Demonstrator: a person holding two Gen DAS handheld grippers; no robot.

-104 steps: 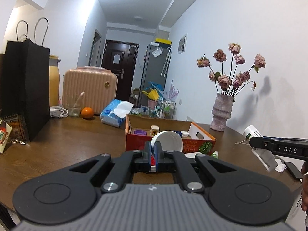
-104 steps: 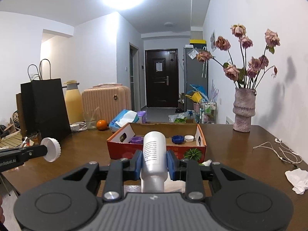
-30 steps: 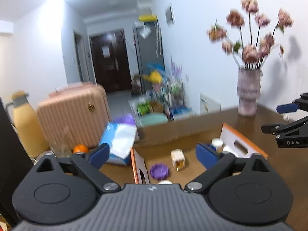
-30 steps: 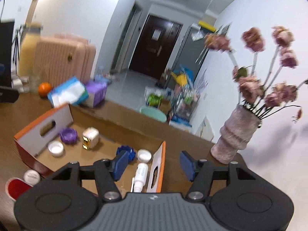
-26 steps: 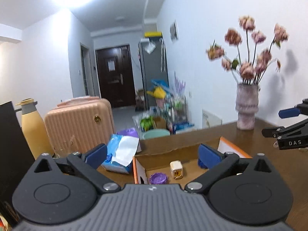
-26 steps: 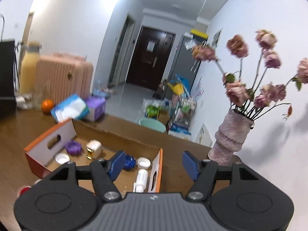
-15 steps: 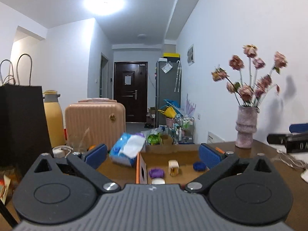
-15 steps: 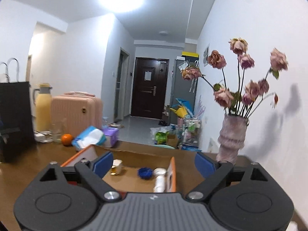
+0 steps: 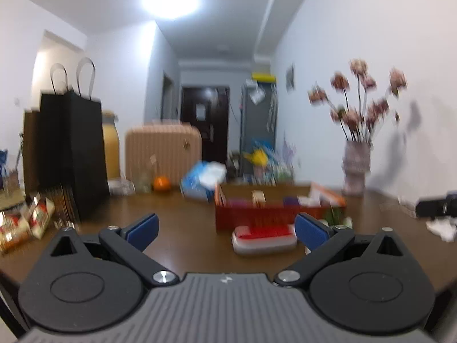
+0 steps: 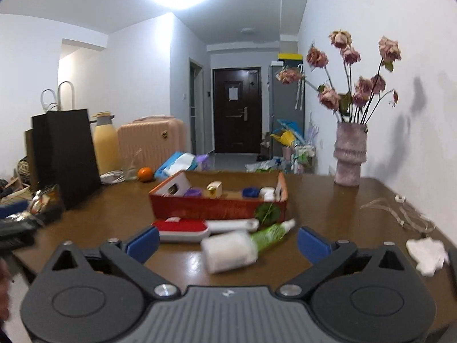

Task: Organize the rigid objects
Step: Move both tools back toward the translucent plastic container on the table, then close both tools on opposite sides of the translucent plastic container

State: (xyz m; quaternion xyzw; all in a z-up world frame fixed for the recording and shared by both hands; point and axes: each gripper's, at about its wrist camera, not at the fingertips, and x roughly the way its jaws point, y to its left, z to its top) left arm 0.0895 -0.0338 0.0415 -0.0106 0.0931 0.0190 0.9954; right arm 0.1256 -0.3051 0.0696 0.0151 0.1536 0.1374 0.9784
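On the table (image 10: 328, 200), a red box (image 10: 217, 207) holds small jars.
Both tongs, left (image 9: 225, 227) and right (image 10: 227, 241), gape wide, holding nothing.

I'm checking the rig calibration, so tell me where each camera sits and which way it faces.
Left wrist: behind the open left gripper, facing the cardboard box across the table.
Right wrist: behind the open right gripper, facing a white bottle.
Shared: box, red-and-white brush, flower vase.
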